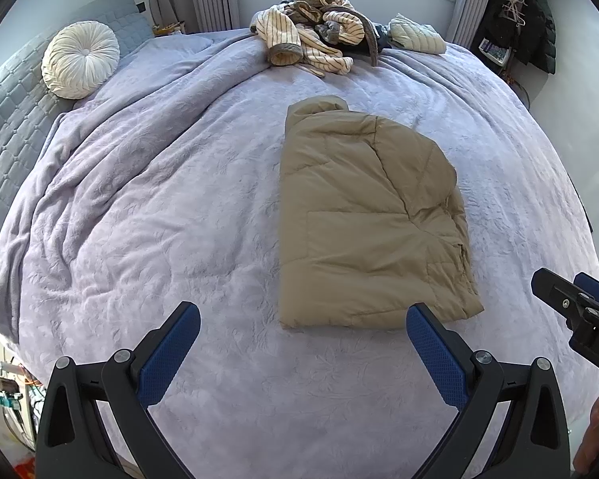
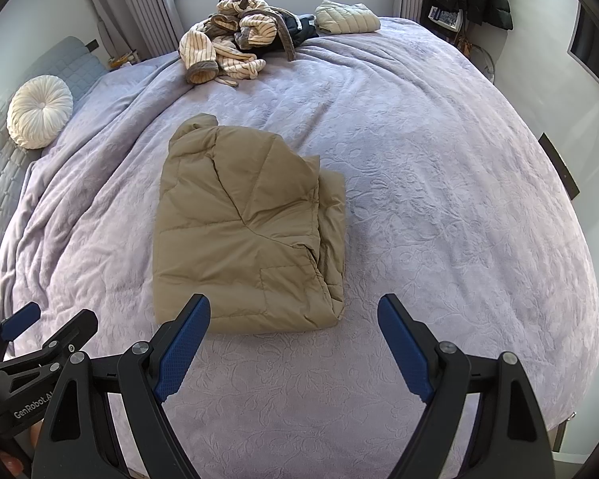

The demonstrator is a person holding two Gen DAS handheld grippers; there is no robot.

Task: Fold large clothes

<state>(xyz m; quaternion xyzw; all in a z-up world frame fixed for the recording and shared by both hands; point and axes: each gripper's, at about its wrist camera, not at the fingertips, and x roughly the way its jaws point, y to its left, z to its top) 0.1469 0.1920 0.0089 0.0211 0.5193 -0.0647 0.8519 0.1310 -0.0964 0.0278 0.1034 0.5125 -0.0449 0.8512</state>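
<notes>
Left gripper: the left gripper (image 1: pixel 303 321) hangs over the near part of the bed (image 1: pixel 139 207), tilted downward, its blue pads spread wide with nothing between them.
Right gripper: the right gripper (image 2: pixel 293 313) sits just beside the left one, also tilted down, its jaws wide apart and empty; in the left wrist view only its tip shows at the right edge (image 1: pixel 579 311).
Jacket: a tan puffer jacket (image 2: pixel 251 235) lies folded into a compact block on the bed, just ahead of both grippers; its near edge sits beyond the right pad of the left gripper and beyond the left pad of the right gripper, with neither pad touching it.
Bed cover: a lilac plush blanket (image 2: pixel 419 199) covers the bed, rumpled into ridges off to the left of the grippers.
Pile: a heap of striped cream clothes (image 1: pixel 311 40) lies far ahead at the opposite edge of the bed, well apart from the jacket.
Pale jacket: a folded cream quilted jacket (image 2: pixel 347 18) rests just to the right of that heap.
Cushion: a round white pleated cushion (image 1: pixel 80 58) leans against the grey quilted headboard (image 1: pixel 4 119), far ahead and to the left.
Coat: a dark coat (image 1: pixel 535 24) hangs in the far right corner.
</notes>
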